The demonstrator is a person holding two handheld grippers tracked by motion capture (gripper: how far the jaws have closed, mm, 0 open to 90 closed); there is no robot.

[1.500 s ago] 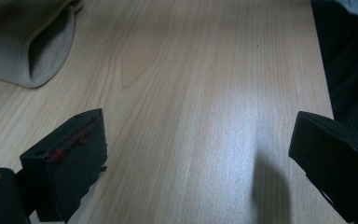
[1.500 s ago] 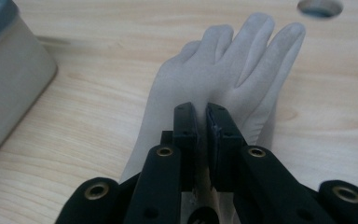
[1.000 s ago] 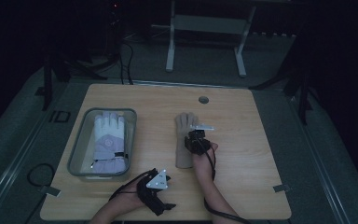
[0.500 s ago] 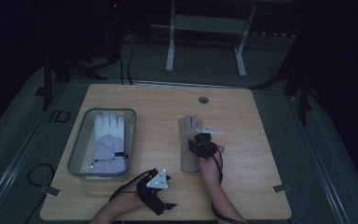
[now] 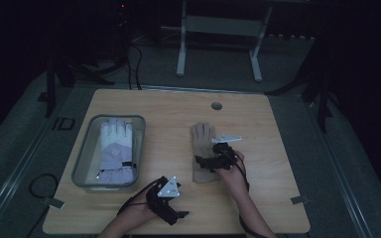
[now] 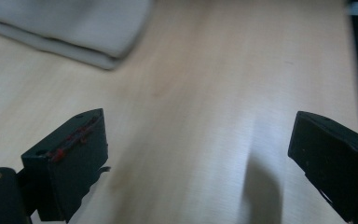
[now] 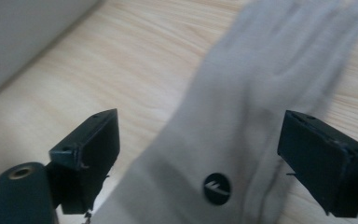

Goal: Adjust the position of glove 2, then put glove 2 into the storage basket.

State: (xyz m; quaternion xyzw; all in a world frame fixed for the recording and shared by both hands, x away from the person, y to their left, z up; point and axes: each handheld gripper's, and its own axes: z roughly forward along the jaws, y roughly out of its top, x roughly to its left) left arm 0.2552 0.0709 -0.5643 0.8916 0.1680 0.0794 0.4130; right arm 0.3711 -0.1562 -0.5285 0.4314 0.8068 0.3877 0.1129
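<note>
A beige glove (image 5: 202, 144) lies flat on the wooden table (image 5: 278, 148), fingers pointing away from me. My right gripper (image 5: 204, 163) hovers over its cuff end. In the right gripper view the glove (image 7: 242, 140) with its round dark logo lies below and between the two jaws, which have just been opening and stand wide, pads off the fabric. My left gripper (image 5: 178, 215) rests near the table's front edge, open (image 6: 200, 158) over bare wood, with the glove's cuff (image 6: 74, 28) farther off. A white and lilac glove (image 5: 115, 148) lies in a clear bin (image 5: 86, 148).
The clear bin stands at the table's left side; its pale wall (image 7: 23, 37) shows at the upper left of the right gripper view. A round hole (image 5: 217, 106) sits near the table's far edge. A metal stand (image 5: 218, 29) is on the floor beyond.
My right gripper has drawn back toward me along the beige glove, from near its palm to its cuff. The left gripper has stayed put.
</note>
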